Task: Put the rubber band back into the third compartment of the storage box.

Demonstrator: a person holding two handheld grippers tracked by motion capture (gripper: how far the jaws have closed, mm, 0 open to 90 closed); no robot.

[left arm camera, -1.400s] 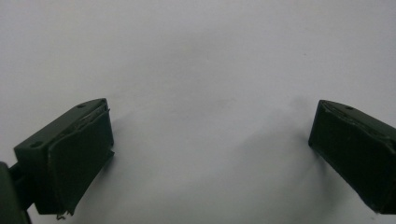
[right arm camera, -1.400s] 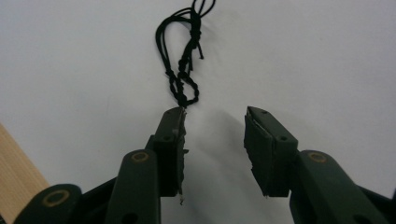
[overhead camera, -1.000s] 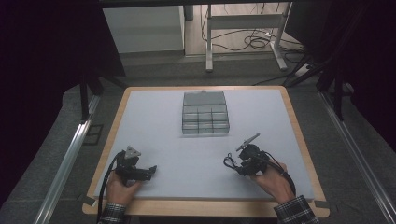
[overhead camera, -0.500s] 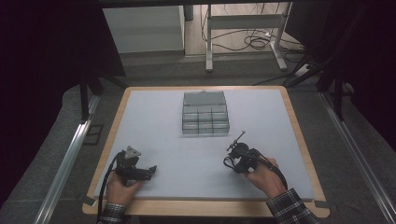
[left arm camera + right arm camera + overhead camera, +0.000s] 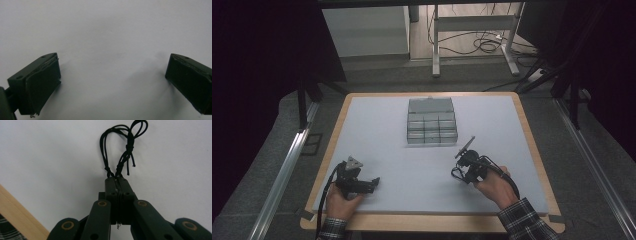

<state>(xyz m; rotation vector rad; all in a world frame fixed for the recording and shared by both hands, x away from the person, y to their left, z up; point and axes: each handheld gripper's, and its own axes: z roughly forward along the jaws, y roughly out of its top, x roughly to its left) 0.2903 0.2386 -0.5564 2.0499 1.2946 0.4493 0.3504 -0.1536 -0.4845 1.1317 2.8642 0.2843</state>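
Right gripper (image 5: 117, 182): jaws clamped on a black knotted cord with looped ends (image 5: 120, 147), having just been closing. Cord's long axis runs straight out ahead of the jaws, loops lying on the white table mat (image 5: 50, 157). Left gripper (image 5: 112, 80), jaws wide apart w/ nothing between, sits well apart at the mat's near-left corner. Grey compartmented plastic box (image 5: 431, 121) lies up-table, nearer the right hand.

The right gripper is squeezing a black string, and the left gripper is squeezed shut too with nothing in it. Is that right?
Not quite. The left gripper is wide open, not shut; the left gripper view shows its jaws far apart over the bare white table. The rest is right: the right gripper is shut on the black string, as the right gripper view shows.
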